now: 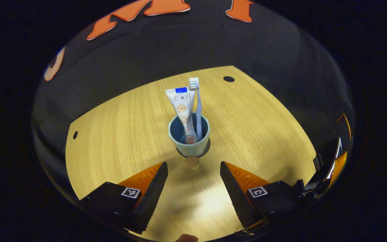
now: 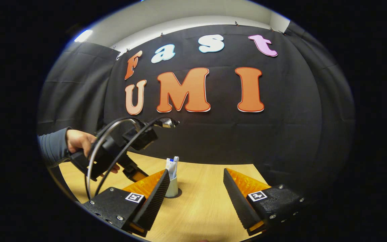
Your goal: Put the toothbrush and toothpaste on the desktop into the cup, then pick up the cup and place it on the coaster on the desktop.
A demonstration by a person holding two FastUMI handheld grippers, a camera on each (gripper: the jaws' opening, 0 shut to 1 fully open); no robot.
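Resting on the coaster (image 1: 193,153), your cup (image 1: 189,137) holds both toothpaste (image 1: 183,111) and toothbrush (image 1: 197,104) upright.

Your left gripper (image 1: 193,181) hangs over the desktop (image 1: 264,134) just short of the cup, jaws spread wide with nothing between them. Your right gripper (image 2: 196,191) sits farther back, jaws equally wide and empty; from its view the cup (image 2: 172,186) stands beyond its left finger, and your hand (image 2: 79,141) holds the left gripper (image 2: 136,174) above the desk.
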